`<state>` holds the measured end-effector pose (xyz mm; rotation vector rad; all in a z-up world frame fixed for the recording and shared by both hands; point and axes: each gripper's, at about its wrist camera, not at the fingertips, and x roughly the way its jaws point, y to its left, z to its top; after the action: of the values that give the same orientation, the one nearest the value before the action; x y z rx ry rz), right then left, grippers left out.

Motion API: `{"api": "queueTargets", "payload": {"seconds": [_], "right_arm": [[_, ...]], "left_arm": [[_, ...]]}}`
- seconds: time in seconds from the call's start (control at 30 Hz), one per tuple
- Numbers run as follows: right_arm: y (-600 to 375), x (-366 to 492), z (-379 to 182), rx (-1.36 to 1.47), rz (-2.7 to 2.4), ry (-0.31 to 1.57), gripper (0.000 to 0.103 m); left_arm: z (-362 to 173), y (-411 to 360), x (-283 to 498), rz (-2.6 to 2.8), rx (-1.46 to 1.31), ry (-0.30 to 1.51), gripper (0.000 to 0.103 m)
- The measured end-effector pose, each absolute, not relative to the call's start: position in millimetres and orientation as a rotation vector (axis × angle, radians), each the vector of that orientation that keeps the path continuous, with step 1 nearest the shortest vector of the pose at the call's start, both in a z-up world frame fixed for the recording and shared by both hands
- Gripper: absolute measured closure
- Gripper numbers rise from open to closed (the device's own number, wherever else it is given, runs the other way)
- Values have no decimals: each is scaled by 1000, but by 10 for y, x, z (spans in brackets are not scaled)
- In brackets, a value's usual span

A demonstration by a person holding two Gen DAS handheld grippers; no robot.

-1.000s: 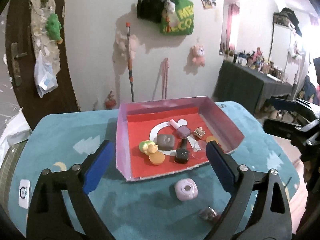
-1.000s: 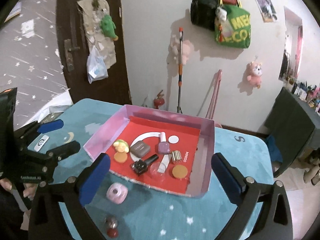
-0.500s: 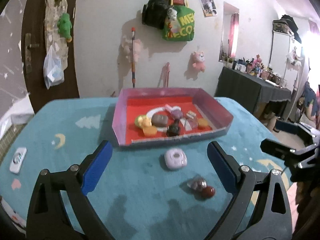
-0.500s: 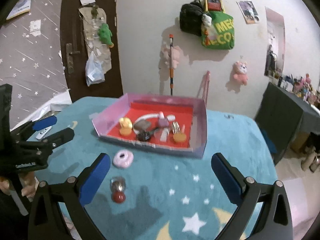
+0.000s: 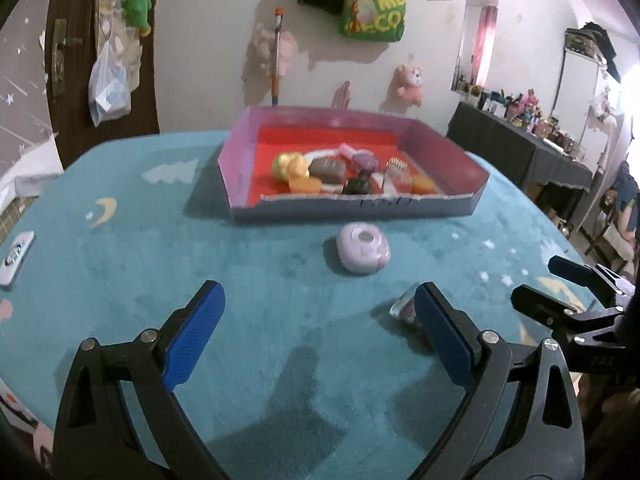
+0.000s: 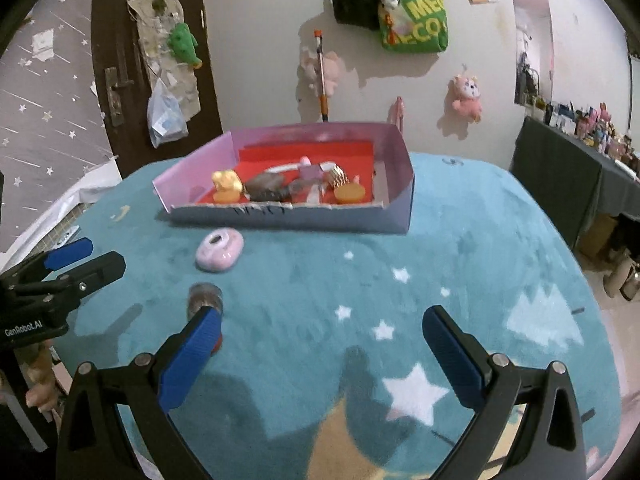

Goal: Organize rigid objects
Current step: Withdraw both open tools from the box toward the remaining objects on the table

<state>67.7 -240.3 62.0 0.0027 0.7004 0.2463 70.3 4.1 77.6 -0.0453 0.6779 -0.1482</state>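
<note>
Both grippers have dropped low and pulled back from the box (image 5: 352, 208) over the last second, likely lining up the loose items at table height. Left gripper (image 5: 316, 336) and right gripper (image 6: 320, 344) are spread, holding nothing. Pink case (image 5: 363, 252) sits mid-frame just outside the box's front wall; a small shiny piece (image 6: 205, 297) lies lower left by the right gripper's fingertip, both still unsorted.

Small clear faceted object (image 5: 401, 305) sits half hidden behind the left gripper's right blue finger (image 5: 440, 340). In the right wrist view, the right gripper's left blue finger (image 6: 192, 356) covers its red part; items inside the pink-walled red-floored box (image 6: 396, 216) are blurred.
</note>
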Motion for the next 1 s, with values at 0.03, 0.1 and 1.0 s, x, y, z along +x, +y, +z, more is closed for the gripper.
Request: {"api": "queueTargets", "payload": {"seconds": [0.03, 0.1, 1.0], "right_arm": [[-2419, 689, 593, 10, 243, 707, 0], [-2445, 711, 543, 20, 235, 717, 0], [-2095, 918, 398, 22, 365, 804, 0]], "left_arm": [[722, 32, 710, -144, -48, 690, 6], [660, 22, 722, -146, -49, 707, 6], [508, 251, 901, -96, -30, 779, 6]]}}
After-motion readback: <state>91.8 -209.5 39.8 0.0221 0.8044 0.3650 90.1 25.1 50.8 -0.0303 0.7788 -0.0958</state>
